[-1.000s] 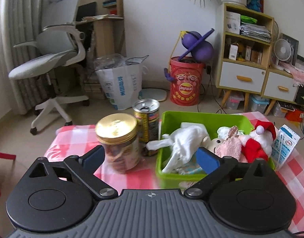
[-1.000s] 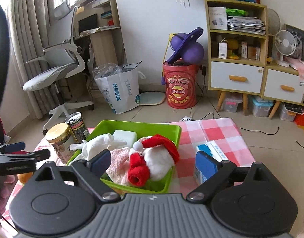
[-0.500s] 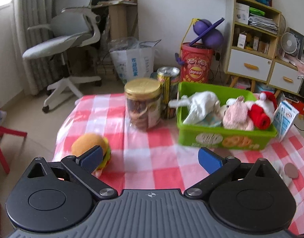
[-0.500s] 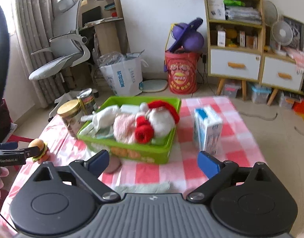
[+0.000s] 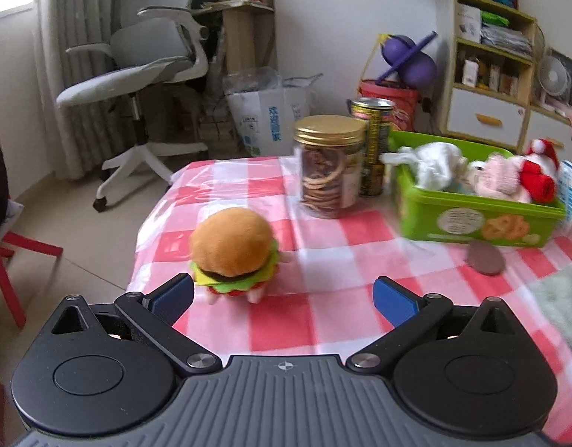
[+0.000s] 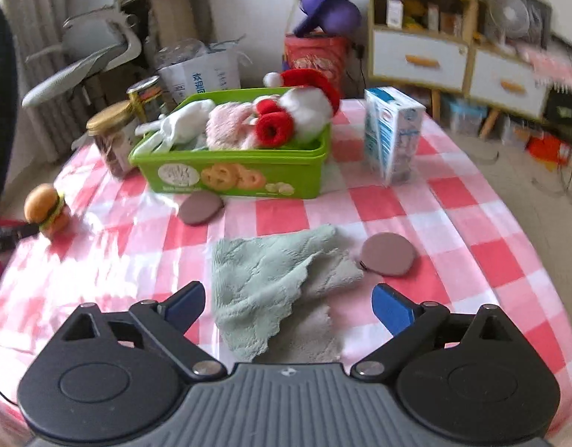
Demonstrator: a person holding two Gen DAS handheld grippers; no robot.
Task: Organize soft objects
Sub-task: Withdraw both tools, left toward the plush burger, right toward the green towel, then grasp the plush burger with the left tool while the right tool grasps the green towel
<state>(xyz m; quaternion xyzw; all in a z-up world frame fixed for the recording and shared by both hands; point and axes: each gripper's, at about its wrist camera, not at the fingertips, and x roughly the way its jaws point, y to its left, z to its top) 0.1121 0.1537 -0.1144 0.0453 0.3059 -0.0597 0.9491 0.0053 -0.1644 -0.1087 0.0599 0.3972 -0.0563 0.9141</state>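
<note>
A plush hamburger (image 5: 233, 251) sits on the checked tablecloth just ahead of my open, empty left gripper (image 5: 284, 296), nearer its left finger; it also shows in the right wrist view (image 6: 46, 206). A green bin (image 6: 233, 175) holds a white plush, a pink cloth and a red-and-white Santa toy (image 6: 300, 104); the bin shows in the left wrist view (image 5: 472, 219). A pale green cloth (image 6: 274, 283) lies crumpled right in front of my open, empty right gripper (image 6: 287, 305).
A gold-lidded cookie jar (image 5: 330, 167) and a tin can (image 5: 373, 149) stand left of the bin. A milk carton (image 6: 392, 138) stands to its right. Two brown discs (image 6: 388, 255) (image 6: 201, 207) lie on the cloth. An office chair (image 5: 144, 70) and shelves stand beyond the table.
Both grippers have pulled back and down from the bin. The hamburger has come into view before the left gripper, the green cloth before the right. Both stay open.
</note>
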